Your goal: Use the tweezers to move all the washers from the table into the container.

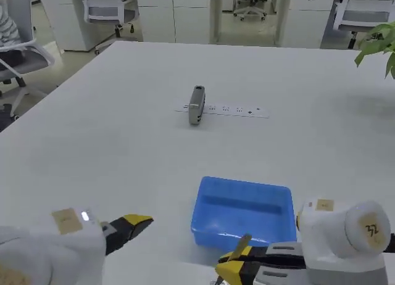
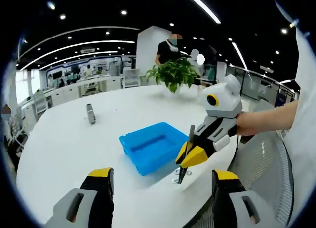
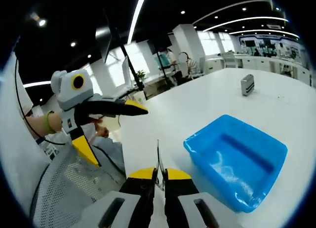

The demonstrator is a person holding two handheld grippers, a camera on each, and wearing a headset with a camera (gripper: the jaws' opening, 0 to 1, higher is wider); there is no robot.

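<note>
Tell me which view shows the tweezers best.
The left gripper view: the tweezers show side-on, clamped in the right gripper, with tips near the table. The right gripper view gives an edge-on sliver between its own jaws; the head view, a short brownish piece above the yellow jaws.

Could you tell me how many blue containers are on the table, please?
1. The blue container sits on the near side of the white table, beside the right tongs gripping the tweezers.

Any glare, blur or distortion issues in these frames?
Head view: even light, soft overall, faint shadow under the blue container. Left gripper view: fisheye bends the table edge and ceiling lights. Right gripper view: white sheen inside that container.
</note>
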